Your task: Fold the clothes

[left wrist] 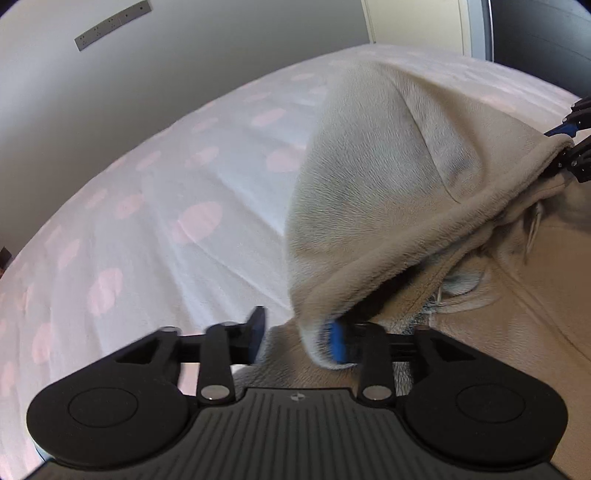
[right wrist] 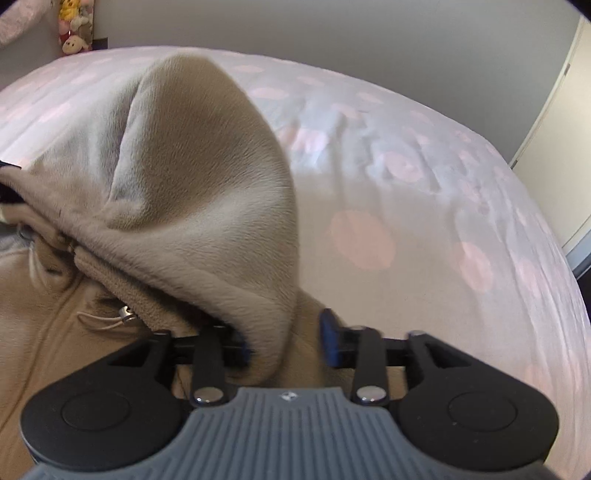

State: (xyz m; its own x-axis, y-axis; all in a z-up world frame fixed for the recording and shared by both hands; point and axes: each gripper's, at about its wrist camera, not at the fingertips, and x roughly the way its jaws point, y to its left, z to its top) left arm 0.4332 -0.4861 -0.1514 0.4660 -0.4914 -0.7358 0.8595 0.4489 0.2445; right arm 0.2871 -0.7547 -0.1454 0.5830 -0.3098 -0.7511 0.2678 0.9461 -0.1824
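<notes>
Left wrist view: the left gripper [left wrist: 297, 338] fills the 6 o'clock edge, jaws parted. A corner of the beige fleece hoodie [left wrist: 388, 192] droops over its right-hand blue pad [left wrist: 337, 343]; the left-hand pad stands free of the cloth, so the fabric lies between the jaws unpinched, released rather than clenched. The hood rises as a raised fold from 6 o'clock toward 1 o'clock. At 3 o'clock the right gripper [left wrist: 570, 147] appears, its black fingers at the hood's far hem; whether they press the cloth cannot be told from here. The hoodie body lies flat at 4 o'clock on the bed [left wrist: 147, 221], whose white cover bears pink spots. Only this view shows a grey wall plate [left wrist: 112, 25] at 11 o'clock.

Right wrist view: the right gripper [right wrist: 284, 339] stands parted; the hood's edge hangs between the pads, resting against the left-hand one, clear of the right-hand blue pad [right wrist: 328, 338], so nothing is grasped. Seen only here: a white drawcord with metal tip [right wrist: 123, 314] at 8 o'clock, plush toys [right wrist: 74, 26] at 11 o'clock, and a door [right wrist: 557, 147] at 3 o'clock.
</notes>
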